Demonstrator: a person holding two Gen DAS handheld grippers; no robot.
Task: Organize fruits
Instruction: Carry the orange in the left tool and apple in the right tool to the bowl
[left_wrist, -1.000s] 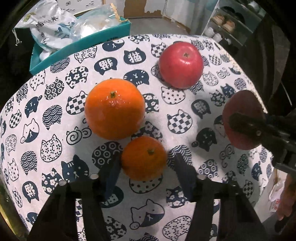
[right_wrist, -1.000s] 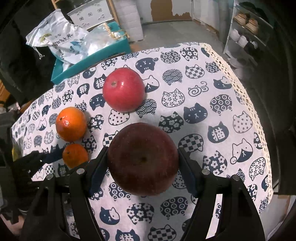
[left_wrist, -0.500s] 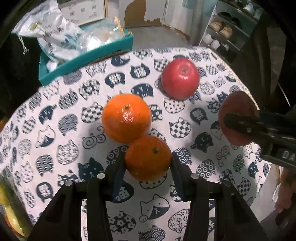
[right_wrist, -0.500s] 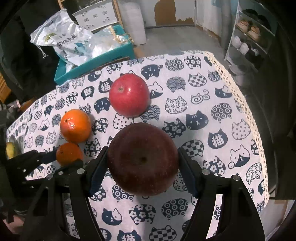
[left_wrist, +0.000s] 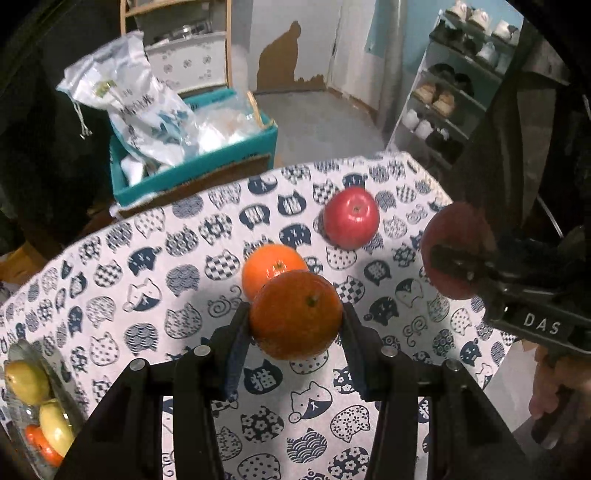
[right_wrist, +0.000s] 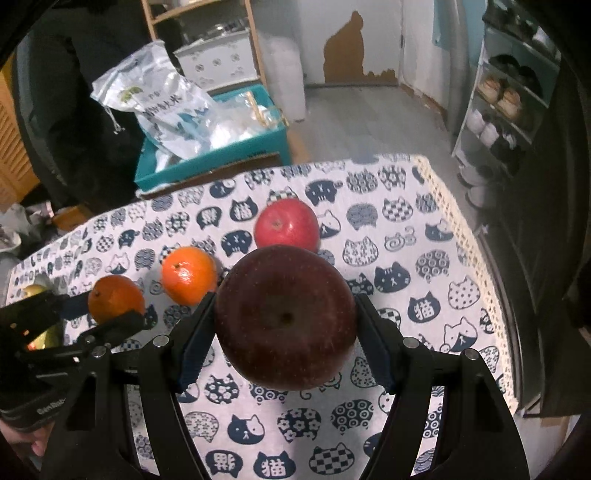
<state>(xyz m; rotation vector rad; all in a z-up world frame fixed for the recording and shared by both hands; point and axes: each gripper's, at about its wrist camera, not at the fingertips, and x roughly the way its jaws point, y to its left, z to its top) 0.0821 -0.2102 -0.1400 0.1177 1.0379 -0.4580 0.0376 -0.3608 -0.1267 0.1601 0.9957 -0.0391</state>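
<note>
A bright red apple (left_wrist: 351, 218) sits beside a large orange (left_wrist: 271, 267) on the cat-print cloth (left_wrist: 147, 280).

Bench (left_wrist: 110, 280) under cat-print cloth. Behind it a teal crate (left_wrist: 207, 170) of plastic bags, upper left. Grey floor (right_wrist: 369, 122), white wall with peeled brown patch (right_wrist: 354, 48), shoe rack (left_wrist: 454, 85) upper right. Dim light.

fruit count on the cat-print bench (right_wrist: 424, 266)
two apples: dark red apple (right_wrist: 284, 317), bright red apple (right_wrist: 287, 226); two oranges: small orange (left_wrist: 295, 314), big orange (left_wrist: 271, 266); two claws.
</note>
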